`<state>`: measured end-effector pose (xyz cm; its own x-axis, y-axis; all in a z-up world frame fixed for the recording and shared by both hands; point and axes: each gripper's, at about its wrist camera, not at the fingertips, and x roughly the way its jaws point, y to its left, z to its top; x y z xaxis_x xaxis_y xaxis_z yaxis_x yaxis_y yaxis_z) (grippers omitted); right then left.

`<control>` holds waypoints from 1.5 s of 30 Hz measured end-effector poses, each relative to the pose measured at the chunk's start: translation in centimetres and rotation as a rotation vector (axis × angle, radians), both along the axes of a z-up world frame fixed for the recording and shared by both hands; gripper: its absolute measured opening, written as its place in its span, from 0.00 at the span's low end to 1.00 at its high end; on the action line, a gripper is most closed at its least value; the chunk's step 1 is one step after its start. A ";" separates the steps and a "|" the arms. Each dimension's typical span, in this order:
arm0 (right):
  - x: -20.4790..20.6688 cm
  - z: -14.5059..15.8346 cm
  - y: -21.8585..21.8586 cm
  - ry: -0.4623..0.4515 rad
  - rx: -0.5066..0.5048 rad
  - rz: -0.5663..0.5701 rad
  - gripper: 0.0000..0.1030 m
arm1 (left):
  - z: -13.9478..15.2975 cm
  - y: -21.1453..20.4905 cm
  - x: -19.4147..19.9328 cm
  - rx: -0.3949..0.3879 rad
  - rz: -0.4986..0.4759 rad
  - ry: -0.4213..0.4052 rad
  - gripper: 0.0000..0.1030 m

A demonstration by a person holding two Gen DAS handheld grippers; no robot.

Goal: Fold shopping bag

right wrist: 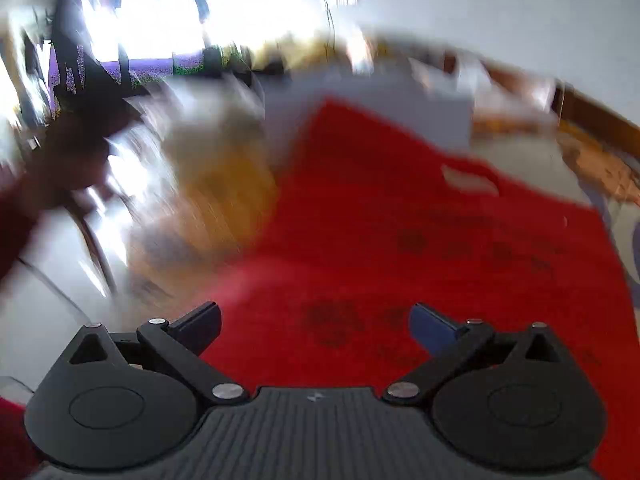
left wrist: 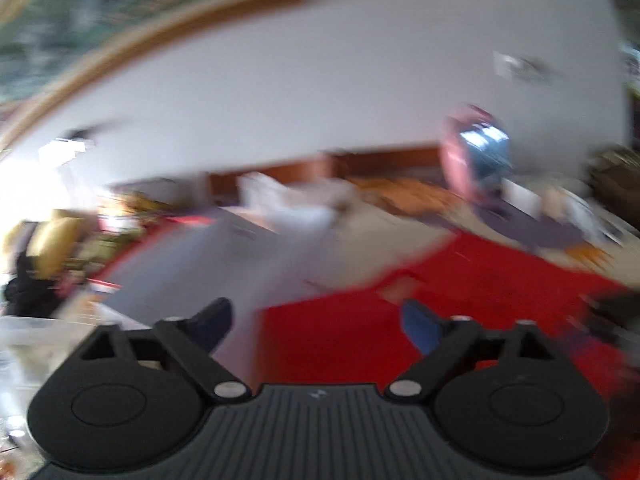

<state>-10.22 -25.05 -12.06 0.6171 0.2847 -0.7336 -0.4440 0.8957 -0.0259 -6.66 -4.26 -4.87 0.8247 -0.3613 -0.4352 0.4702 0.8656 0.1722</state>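
With both the left claw (left wrist: pixel 316 322) and right claw (right wrist: pixel 316 326) spread and empty, the limp, light red shopping bag (right wrist: pixel 440 240) is judged best pinched at an edge or by its cut-out handle (right wrist: pixel 468 180).

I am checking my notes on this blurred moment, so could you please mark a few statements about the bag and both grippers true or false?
1. The shopping bag is blue. False: it is red.
2. The right gripper is open. True.
3. The left gripper is clamped on the bag. False: its jaws stand apart, holding nothing.
4. A cut-out handle hole shows in the bag, right wrist view. True.
5. A framed picture hangs on the wall, left wrist view. True.
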 end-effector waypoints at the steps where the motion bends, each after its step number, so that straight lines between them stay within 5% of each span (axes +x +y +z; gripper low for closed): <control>1: 0.5 -0.5 -1.2 0.000 0.010 -0.043 1.00 | -0.5 -0.9 -0.5 0.020 -0.025 -0.006 1.00; 4: 1.8 -1.4 -5.8 -0.043 -0.018 -0.236 1.00 | -2.3 -4.0 -1.1 0.121 -0.079 -0.026 1.00; 8: -0.5 -0.1 -9.3 -0.097 -0.064 -0.444 0.99 | -3.3 -7.1 -0.1 0.138 -0.120 0.031 1.00; 13: -7.2 0.1 -6.7 -0.090 0.096 -0.317 1.00 | -5.0 -9.4 1.6 0.166 -0.061 -0.067 1.00; 17: -11.2 -1.0 -4.4 0.040 -0.001 -0.248 1.00 | -7.2 -9.2 1.5 0.201 -0.051 -0.067 0.99; 19: -13.5 -1.5 -3.7 0.021 0.003 -0.200 1.00 | -7.8 -9.1 1.5 0.209 -0.031 -0.088 0.99; 29: -10.4 -1.6 -2.0 -0.061 0.024 -0.261 1.00 | -10.4 -8.9 3.2 0.245 0.033 -0.021 0.99; 32: -6.5 -1.0 -1.9 -0.029 0.130 -0.238 0.97 | -10.5 -8.9 3.2 0.251 0.014 -0.015 0.99; 35: -2.5 -0.2 -2.5 -0.027 0.299 -0.224 0.93 | -10.3 -8.4 3.4 0.223 0.028 -0.010 0.98; 40: -0.7 1.1 -4.0 -0.133 0.491 -0.267 0.97 | -8.9 -4.9 5.0 0.043 0.164 -0.022 0.97; 42: -1.3 1.5 -4.5 -0.146 0.482 -0.296 1.00 | -8.2 -3.7 4.9 -0.024 0.181 -0.082 0.97; 45: -1.7 1.8 -3.3 -0.192 0.162 -0.395 1.00 | -7.1 -2.8 4.8 -0.127 0.188 -0.094 0.97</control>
<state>-11.88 -28.34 -10.31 0.8217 0.1026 -0.5606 -0.0696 0.9944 0.0801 -1.83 -7.01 -12.00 0.9174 -0.2445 -0.3139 0.2856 0.9540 0.0916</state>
